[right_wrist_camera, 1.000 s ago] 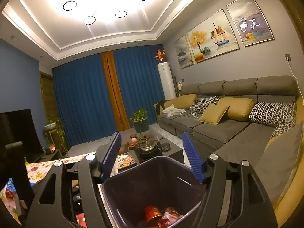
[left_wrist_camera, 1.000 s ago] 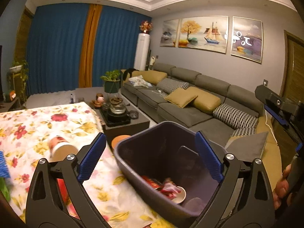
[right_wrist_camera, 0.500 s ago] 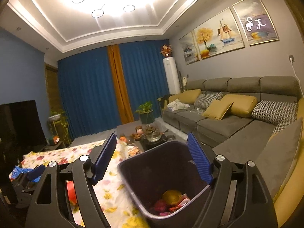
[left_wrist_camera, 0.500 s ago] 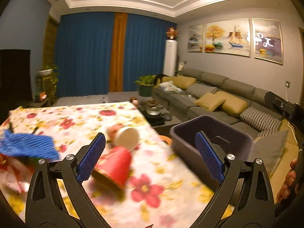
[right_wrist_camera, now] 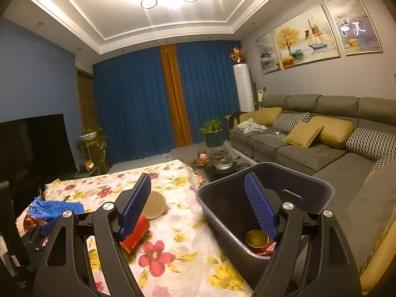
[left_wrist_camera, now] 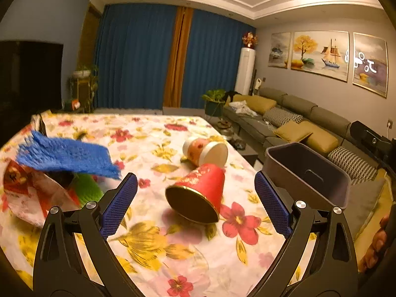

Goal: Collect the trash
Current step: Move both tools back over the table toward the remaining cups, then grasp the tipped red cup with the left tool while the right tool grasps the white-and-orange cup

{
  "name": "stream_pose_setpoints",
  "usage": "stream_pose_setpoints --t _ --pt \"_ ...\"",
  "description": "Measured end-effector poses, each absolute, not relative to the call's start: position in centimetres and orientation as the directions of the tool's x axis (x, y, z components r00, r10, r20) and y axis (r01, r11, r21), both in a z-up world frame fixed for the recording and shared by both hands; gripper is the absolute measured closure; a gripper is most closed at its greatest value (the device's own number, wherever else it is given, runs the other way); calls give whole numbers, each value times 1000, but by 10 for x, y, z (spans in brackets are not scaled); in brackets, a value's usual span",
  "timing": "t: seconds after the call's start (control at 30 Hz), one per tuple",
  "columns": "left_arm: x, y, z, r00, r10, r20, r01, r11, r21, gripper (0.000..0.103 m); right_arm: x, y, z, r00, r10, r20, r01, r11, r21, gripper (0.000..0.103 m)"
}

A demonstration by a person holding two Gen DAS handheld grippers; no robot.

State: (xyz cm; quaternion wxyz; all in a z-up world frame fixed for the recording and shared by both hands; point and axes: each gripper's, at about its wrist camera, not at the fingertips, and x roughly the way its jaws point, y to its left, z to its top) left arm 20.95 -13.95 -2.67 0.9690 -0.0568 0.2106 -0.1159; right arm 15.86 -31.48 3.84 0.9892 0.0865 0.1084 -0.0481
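A red paper cup [left_wrist_camera: 198, 193] lies on its side on the floral tablecloth [left_wrist_camera: 153, 242], just ahead of my open left gripper [left_wrist_camera: 195, 176] and between its blue pads without touching them. Behind it lies a white-and-orange cup [left_wrist_camera: 205, 149]. To the left, a blue mesh sheet [left_wrist_camera: 66, 156] covers a snack bag [left_wrist_camera: 29, 193] and something green [left_wrist_camera: 86, 190]. The dark bin [left_wrist_camera: 309, 173] stands off the table's right edge. My right gripper [right_wrist_camera: 198, 176] is open, one finger over the bin [right_wrist_camera: 307, 188], the other over the red cup [right_wrist_camera: 136, 235]. A gold-lined cup [right_wrist_camera: 257, 237] and wrappers lie inside.
A grey sofa [right_wrist_camera: 309, 148] with cushions runs along the right wall. A low tea table [right_wrist_camera: 217, 165] with a glass pot stands beyond the table's far edge. A dark screen [right_wrist_camera: 34, 143] is at the left. A hand [left_wrist_camera: 373, 247] shows at the lower right.
The left gripper swung left from over the bin to the table, so the red cup now lies between its pads. The right gripper's jaws widened slightly; the bin slid right in its view.
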Motion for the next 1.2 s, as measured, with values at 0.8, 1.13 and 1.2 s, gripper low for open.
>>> stream_pose_setpoints --t 0.8,1.13,1.2 --pt "275 -162 -70 719 -367 -590 230 927 -296 97 180 -301 27 960 -27 -278 65 990 129 27" --pt "259 -140 -40 780 -362 -510 238 926 -294 101 216 -277 25 938 14 -345 27 993 111 27" --pt "254 -131 -27 809 -337 -482 229 935 -271 101 226 -270 24 933 17 -358 22 994 103 27"
